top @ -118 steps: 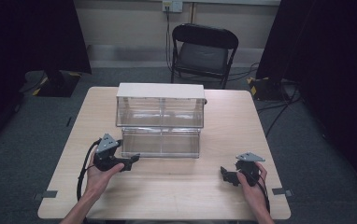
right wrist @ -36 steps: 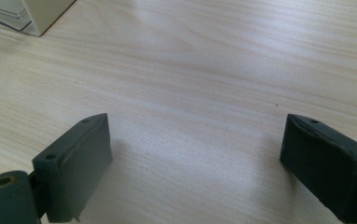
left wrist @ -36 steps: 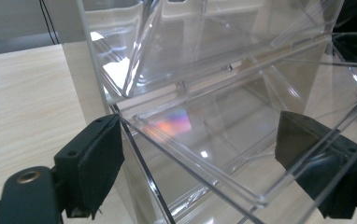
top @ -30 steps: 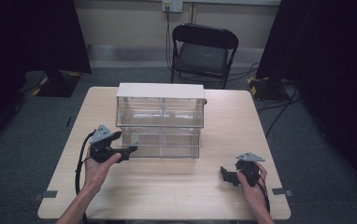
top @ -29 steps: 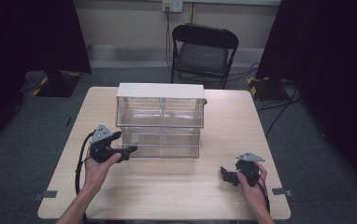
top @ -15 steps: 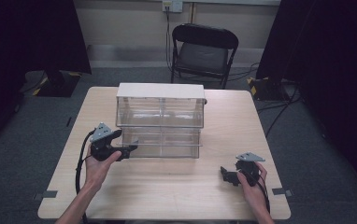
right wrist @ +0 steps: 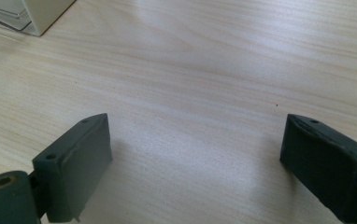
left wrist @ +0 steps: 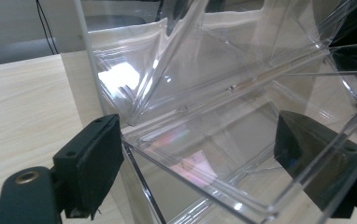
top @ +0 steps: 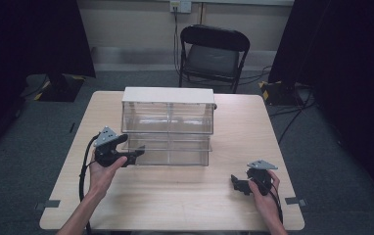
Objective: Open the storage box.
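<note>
Soft overhead light, dark surroundings, glare on the clear drawer unit (left wrist: 204, 116).

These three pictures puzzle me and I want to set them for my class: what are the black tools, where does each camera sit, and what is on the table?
A person holds a two-jaw gripper in each hand. The high view looks down from above; the other two cameras ride on the grippers, looking along their black jaws. On the wooden table stands a clear plastic drawer unit. The left gripper is open, its jaws on either side of a clear lower drawer's corner. The right gripper is open, holding nothing, low over bare wood.
</note>
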Demonstrator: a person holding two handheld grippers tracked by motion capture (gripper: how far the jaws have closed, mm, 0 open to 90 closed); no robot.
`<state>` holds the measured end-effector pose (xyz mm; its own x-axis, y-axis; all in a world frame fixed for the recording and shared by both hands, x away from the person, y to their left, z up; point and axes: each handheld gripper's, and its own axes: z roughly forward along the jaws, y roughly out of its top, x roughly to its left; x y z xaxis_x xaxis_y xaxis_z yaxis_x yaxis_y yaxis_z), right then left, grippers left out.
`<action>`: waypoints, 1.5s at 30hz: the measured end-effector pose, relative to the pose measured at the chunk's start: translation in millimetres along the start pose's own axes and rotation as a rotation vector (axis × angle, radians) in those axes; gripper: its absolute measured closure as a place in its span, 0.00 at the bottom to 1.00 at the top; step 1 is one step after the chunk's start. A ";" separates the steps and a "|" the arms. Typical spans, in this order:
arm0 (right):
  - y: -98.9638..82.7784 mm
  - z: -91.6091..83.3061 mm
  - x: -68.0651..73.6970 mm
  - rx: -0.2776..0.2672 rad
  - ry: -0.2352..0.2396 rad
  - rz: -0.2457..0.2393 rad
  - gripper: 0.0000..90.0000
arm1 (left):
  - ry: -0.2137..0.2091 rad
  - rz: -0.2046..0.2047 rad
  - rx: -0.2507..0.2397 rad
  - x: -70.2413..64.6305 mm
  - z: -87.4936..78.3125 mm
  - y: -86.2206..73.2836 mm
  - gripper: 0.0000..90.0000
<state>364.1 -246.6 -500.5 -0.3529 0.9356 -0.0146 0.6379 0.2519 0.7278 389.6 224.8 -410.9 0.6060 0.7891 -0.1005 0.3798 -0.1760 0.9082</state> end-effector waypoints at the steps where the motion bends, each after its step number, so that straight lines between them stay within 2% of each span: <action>1: 0.0 0.0 0.0 0.000 0.000 0.000 0.09 | 0.000 0.002 0.000 0.2 0.0 -0.1 0.17; 11: 0.0 0.0 0.0 0.000 0.000 0.000 0.09 | 0.001 -0.026 -0.003 2.2 3.7 0.2 0.17; 24: 0.0 0.0 0.1 0.001 -0.001 0.001 0.09 | -0.007 0.000 0.003 0.9 -1.0 7.7 0.17; 33: 0.0 0.0 0.0 0.000 0.000 0.000 0.09 | -0.016 -0.015 -0.016 1.8 -1.0 10.6 0.17; 45: 0.0 0.0 0.0 0.000 0.000 0.000 0.09 | -0.006 -0.012 -0.022 2.4 -0.2 13.5 0.16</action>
<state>364.1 -246.6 -500.5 -0.3529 0.9355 -0.0145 0.6378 0.2519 0.7278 396.1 224.4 -398.8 0.6059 0.7873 -0.1143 0.3720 -0.1533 0.9155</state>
